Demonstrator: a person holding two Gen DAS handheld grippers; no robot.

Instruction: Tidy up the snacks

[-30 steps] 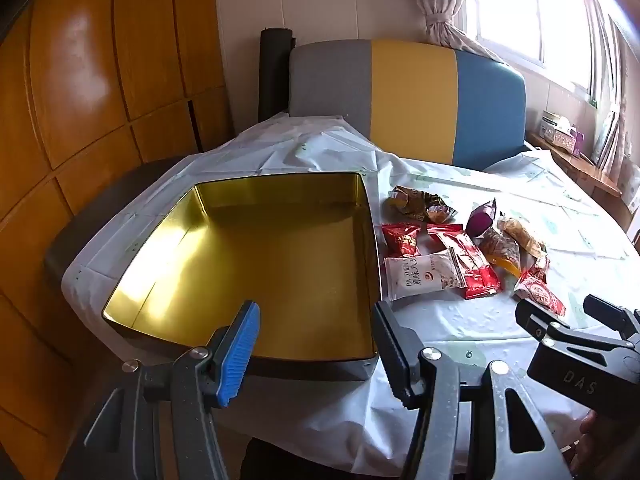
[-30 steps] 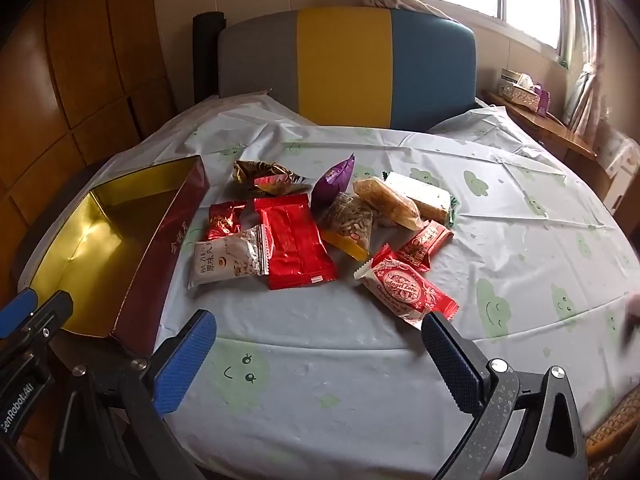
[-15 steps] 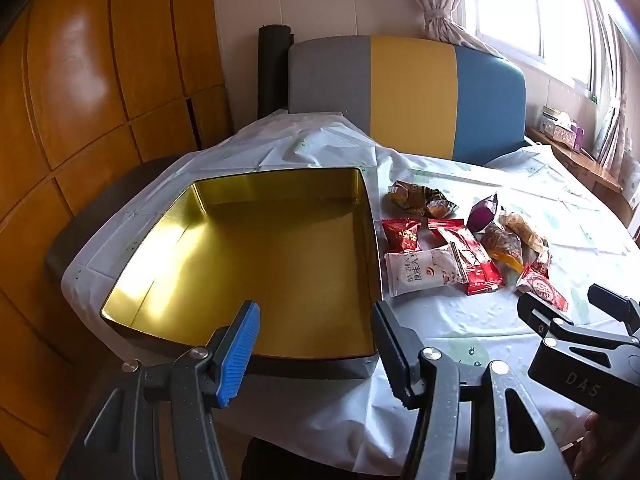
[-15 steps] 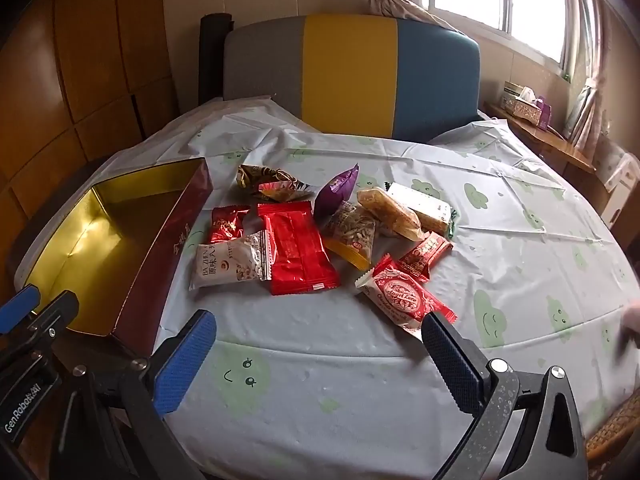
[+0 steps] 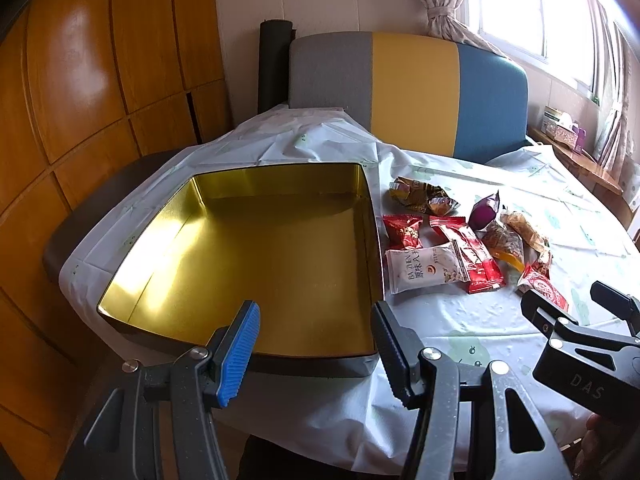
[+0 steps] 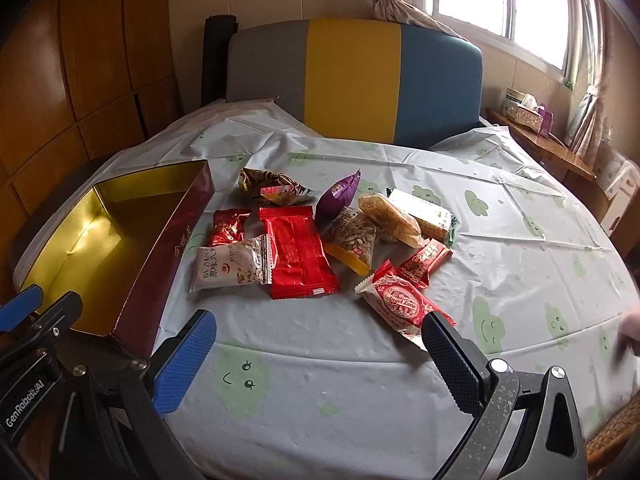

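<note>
On the round table (image 6: 500,216), under a pale cloth printed with green smiley clouds, a loose heap of snack packets lies just beside the right wall of an open tin (image 6: 160,248) with a gold inside and dark red outside. Nearest the tin are a small red packet (image 6: 230,226) and a white packet (image 6: 232,264) with printed lettering, the white one overlapped by a large red packet (image 6: 296,254). Behind them sit a crinkled gold-brown wrapper (image 6: 272,188) and a purple pouch (image 6: 340,196). Further right come a clear bag of seeds (image 6: 354,242), a long golden bar (image 6: 390,220), a pale bar (image 6: 424,214), a small red bar (image 6: 426,260) and a red-and-white wafer pack (image 6: 400,304).

The tin holds nothing. The left gripper (image 5: 314,344) hovers over its near edge, jaws spread and gripping nothing. The right gripper (image 6: 320,360) hangs above bare cloth short of the heap, jaws wide apart, also gripping nothing. A grey, yellow and blue chair back (image 6: 352,80) stands beyond the table.
</note>
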